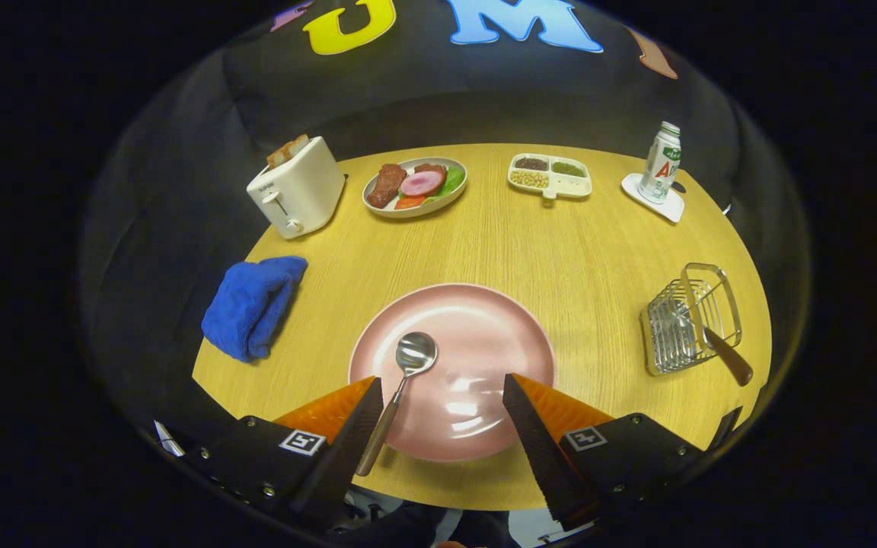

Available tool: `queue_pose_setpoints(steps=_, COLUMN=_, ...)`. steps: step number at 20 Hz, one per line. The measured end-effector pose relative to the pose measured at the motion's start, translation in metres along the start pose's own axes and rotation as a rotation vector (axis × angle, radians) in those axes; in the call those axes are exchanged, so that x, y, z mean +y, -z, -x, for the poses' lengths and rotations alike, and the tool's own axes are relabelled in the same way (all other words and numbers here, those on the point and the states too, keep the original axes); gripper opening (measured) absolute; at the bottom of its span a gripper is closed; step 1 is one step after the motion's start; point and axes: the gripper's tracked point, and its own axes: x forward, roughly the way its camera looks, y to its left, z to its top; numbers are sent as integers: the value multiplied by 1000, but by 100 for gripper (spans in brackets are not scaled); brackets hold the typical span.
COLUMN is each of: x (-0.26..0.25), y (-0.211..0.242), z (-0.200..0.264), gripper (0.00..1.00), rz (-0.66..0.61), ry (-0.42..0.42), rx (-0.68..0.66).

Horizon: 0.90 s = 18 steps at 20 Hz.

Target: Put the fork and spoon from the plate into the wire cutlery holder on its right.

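Gripper hanging spread wide over the pink plate

Spoon is lying along the plate's left rim, lower centre; wire cutlery holder sitting at the table's right edge, bare wood lying between.

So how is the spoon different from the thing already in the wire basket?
The spoon lies flat on the pink plate, between the open fingers and close beside one finger; the other utensil leans tilted in the wire holder. The spoon's shiny bowl shows, while the other utensil's head is hidden inside the wires. Both have brown handles.
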Motion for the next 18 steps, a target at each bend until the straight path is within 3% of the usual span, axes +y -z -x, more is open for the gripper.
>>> queue_pose_setpoints(steps=10, x=21, y=27, z=-42, gripper=98, rz=29, ry=-9, rx=108)
queue_pose_setpoints(steps=13, x=25, y=32, z=-51, gripper=83, rz=34, ry=-8, rx=137)
queue_pose_setpoints(steps=15, x=28, y=37, z=-56, gripper=68, rz=36, ry=-5, rx=152)
queue_pose_setpoints(steps=16, x=28, y=40, z=-58, gripper=54, rz=37, ry=0, rx=162)
queue_pose_setpoints(steps=17, x=27, y=41, z=-59, gripper=48, rz=34, ry=13, rx=169)
queue_pose_setpoints(steps=18, x=24, y=44, z=-61, gripper=32, rz=28, ry=25, rx=179)
